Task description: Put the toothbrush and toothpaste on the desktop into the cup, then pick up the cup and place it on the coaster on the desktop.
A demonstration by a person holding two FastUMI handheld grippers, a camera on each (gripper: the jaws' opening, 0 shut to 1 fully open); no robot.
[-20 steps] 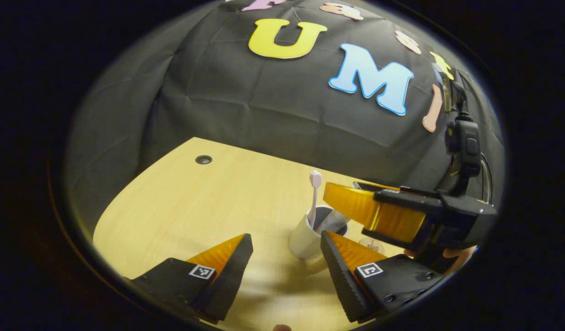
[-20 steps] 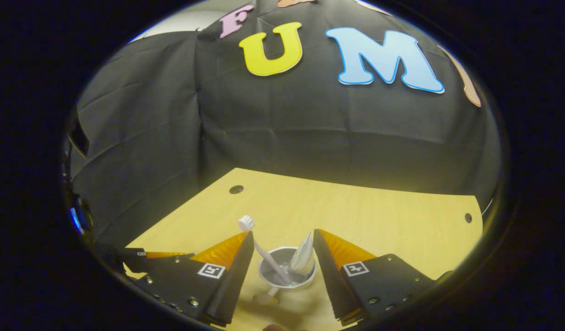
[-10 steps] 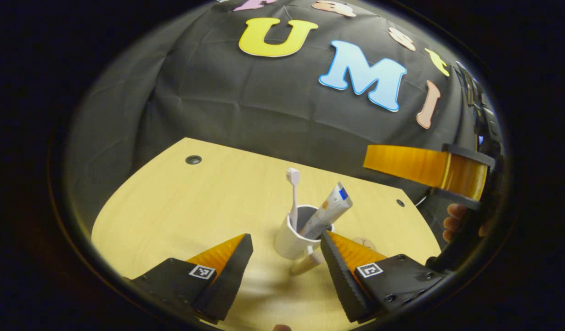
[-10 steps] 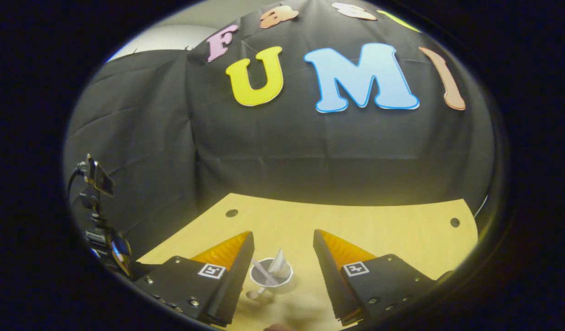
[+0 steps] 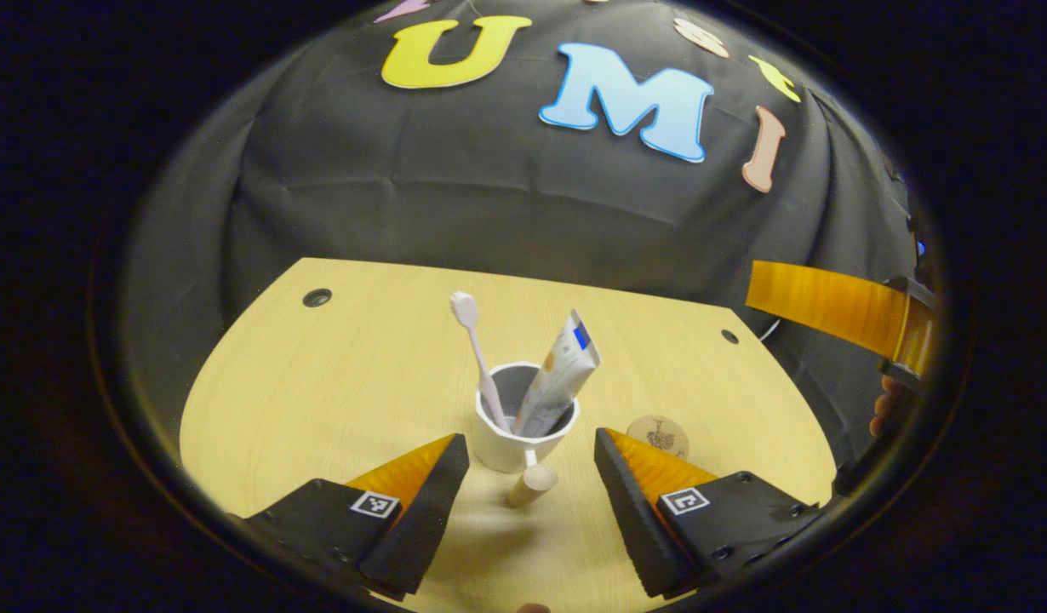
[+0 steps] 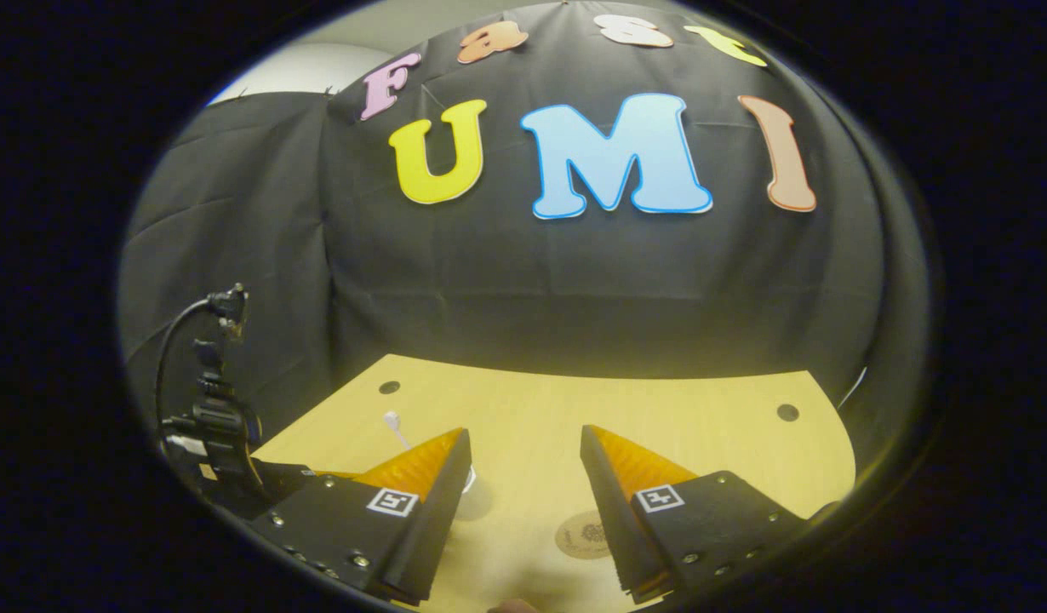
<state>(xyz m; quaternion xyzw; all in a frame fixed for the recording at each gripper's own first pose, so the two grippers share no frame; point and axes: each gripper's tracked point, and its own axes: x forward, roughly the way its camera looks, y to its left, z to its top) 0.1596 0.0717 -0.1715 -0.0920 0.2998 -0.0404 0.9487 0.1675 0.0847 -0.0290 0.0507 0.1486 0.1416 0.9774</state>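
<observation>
A white cup (image 5: 517, 440) with a wooden handle (image 5: 532, 485) stands on the desk, just ahead of my open left gripper (image 5: 530, 464). In it lean a pale toothbrush (image 5: 478, 353), head up, and a toothpaste tube (image 5: 561, 375). A round coaster (image 5: 658, 435) lies flat to the cup's right. One finger of the right gripper (image 5: 834, 306) hangs high at the right edge. In the right gripper view my right gripper (image 6: 525, 468) is open and holds nothing. The coaster (image 6: 582, 536) lies below it. The toothbrush head (image 6: 393, 421) pokes up behind its left finger.
The light wooden desk (image 5: 345, 375) has small round holes near its back corners (image 5: 317, 297). A black cloth wall stands close behind it. At the left of the right gripper view is the left gripper's black housing with cables (image 6: 213, 409).
The right gripper has let go of the toothpaste, which now stands in the cup, and has risen and drawn off to the right. The left gripper has swung to face the cup.
</observation>
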